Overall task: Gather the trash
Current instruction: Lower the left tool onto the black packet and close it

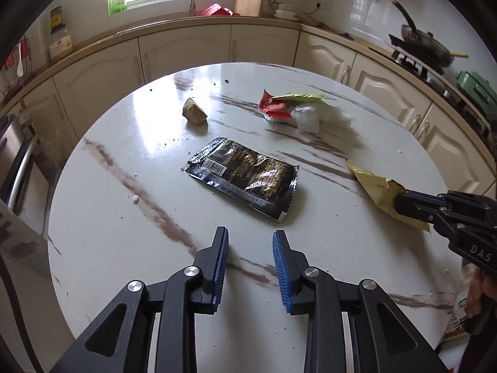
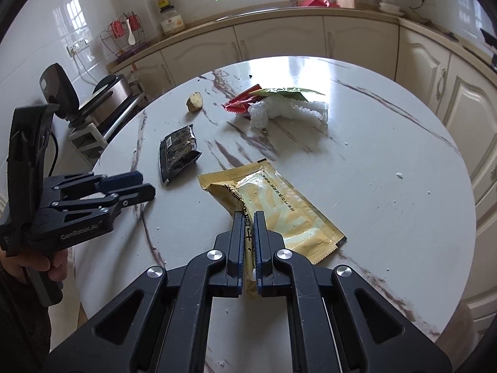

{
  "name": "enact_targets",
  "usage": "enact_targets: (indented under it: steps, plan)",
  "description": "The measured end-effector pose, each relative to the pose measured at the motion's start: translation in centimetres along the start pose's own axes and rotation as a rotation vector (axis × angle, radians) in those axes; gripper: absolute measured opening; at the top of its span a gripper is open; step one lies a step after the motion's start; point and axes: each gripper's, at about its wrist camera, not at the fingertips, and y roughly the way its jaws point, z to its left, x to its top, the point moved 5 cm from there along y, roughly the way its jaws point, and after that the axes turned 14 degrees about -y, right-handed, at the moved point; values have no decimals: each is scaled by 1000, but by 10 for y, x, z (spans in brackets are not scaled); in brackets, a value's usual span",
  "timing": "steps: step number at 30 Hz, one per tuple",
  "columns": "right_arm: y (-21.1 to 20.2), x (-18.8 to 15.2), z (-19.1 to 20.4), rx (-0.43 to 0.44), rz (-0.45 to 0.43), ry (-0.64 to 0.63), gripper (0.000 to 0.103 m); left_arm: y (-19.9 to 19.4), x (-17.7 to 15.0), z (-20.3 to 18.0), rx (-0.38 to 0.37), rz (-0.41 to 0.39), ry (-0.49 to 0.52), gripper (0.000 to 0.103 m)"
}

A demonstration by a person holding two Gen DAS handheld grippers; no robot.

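Note:
A round white marble table [image 1: 124,217] carries the trash. A black foil wrapper [image 1: 245,177] [image 2: 178,152] lies flat just beyond my left gripper [image 1: 251,233] [image 2: 146,184], which hovers open with nothing between its blue pads. My right gripper [image 2: 248,217] [image 1: 400,200] is shut on the near edge of a yellow wrapper [image 2: 279,205] [image 1: 376,186], which rests on the table. Farther back lie a red wrapper [image 1: 275,108] [image 2: 240,101], a green wrapper [image 1: 303,96] [image 2: 285,92], crumpled white plastic [image 1: 313,116] [image 2: 289,110] and a brown lump [image 1: 195,112] [image 2: 194,101].
Cream cabinets [image 1: 186,49] and a counter ring the table. A wok [image 1: 428,43] sits on the stove at the right. A metal appliance [image 2: 108,99] stands by the table's left edge. A hand [image 2: 40,264] holds the left gripper. Crumbs dot the tabletop.

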Motion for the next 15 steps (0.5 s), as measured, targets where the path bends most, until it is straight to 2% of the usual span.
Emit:
enact_targets:
  steps: [2, 6, 8, 11, 15]
  plan:
    - [-1, 1, 0, -12, -8, 6, 6, -2, 3, 0, -11, -6, -43, 35]
    - [-3, 1, -2, -31, -8, 5, 6, 2, 28, -5, -31, -4, -161, 67]
    - [-2, 0, -3, -26, -3, 4, 6, 9, 40, -6, -14, -3, -244, 75]
    - [1, -2, -4, -19, 3, -5, 6, 24, 55, -4, 82, 6, -342, 77]
    - [2, -4, -6, 2, 0, -13, 6, 38, 69, -13, 165, 4, -338, 78]
